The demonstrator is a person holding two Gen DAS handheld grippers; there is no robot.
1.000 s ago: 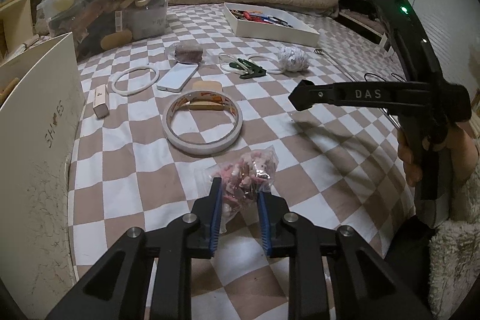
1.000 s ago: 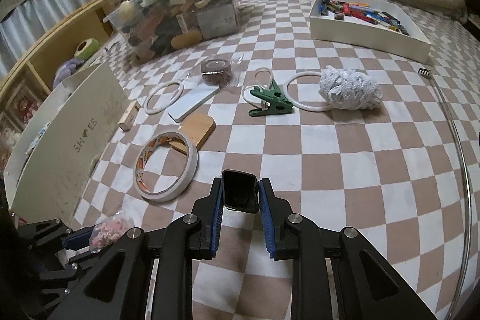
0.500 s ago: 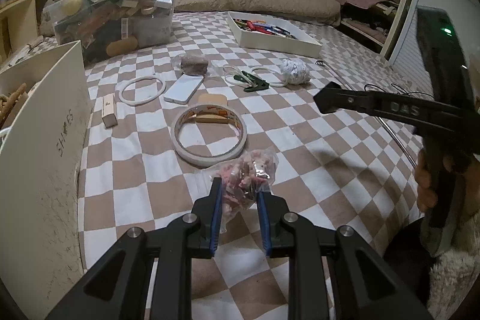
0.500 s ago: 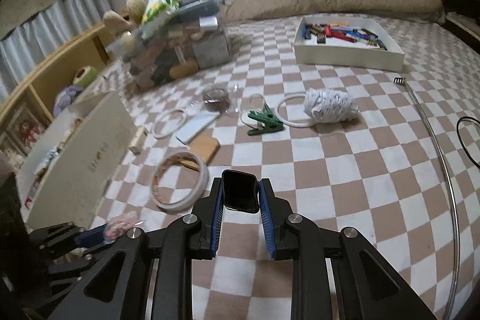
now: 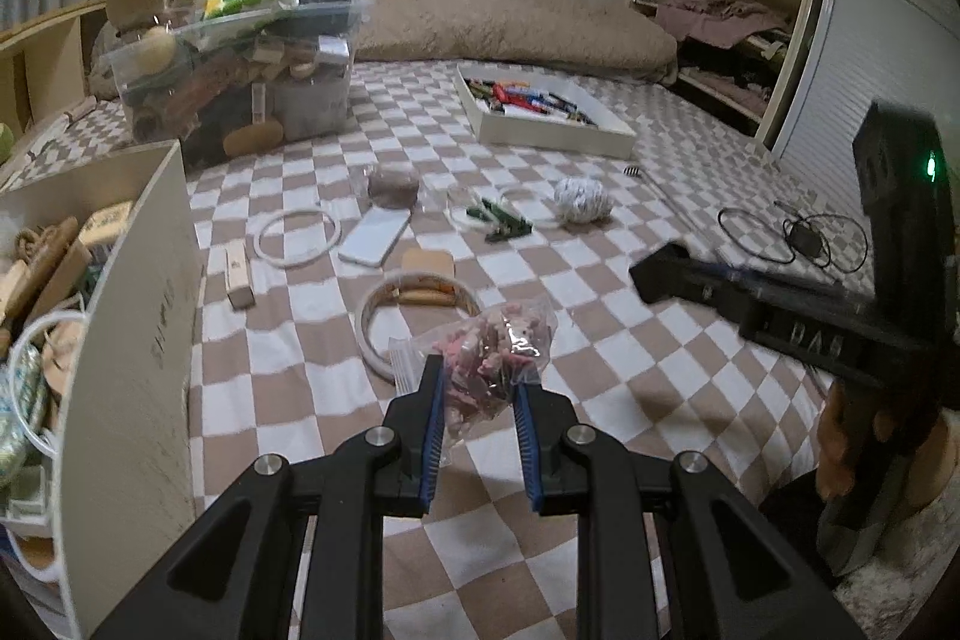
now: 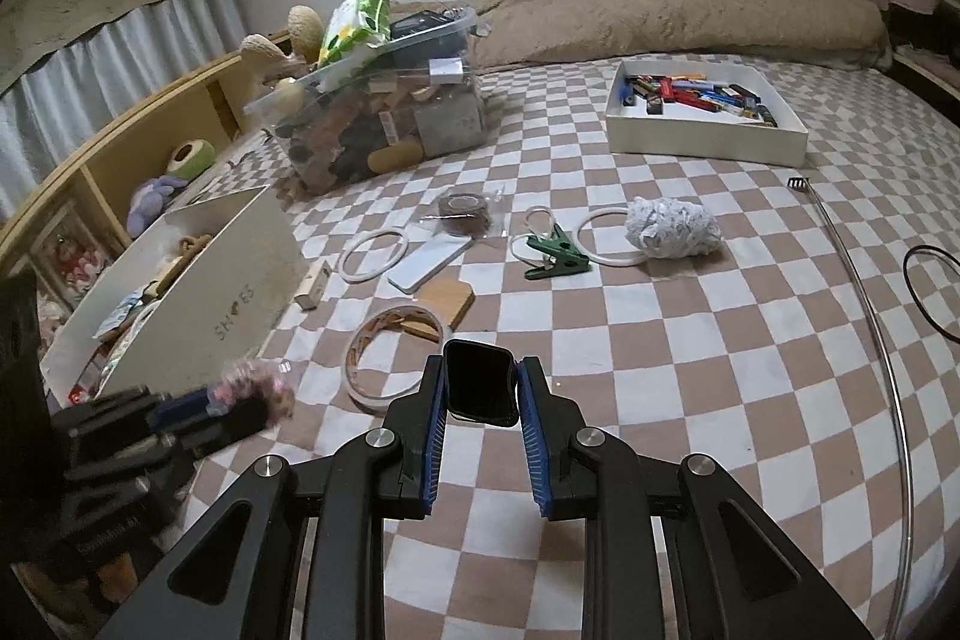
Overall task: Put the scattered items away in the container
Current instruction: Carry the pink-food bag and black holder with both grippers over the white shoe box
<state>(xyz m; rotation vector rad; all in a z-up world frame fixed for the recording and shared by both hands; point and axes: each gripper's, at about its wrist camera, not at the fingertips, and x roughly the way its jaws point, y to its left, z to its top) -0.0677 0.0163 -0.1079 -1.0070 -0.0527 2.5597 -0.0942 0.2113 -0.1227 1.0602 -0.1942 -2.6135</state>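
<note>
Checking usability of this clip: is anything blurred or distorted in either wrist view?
Left wrist view: the right gripper is smeared by motion; the bag of pink bits is sharp. Right wrist view: the left gripper is blurred; the black object is sharp. Both show fisheye bending at the edges.

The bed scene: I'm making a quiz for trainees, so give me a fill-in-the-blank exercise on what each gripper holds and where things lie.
1. The left gripper is shut on a clear bag of ____ pieces.
2. The right gripper is shut on a small ____ object.
3. The clip on the bed is ____ in colour.
4. The word printed on the box is ____.

Missing words: pink; black; green; SHOES
</note>
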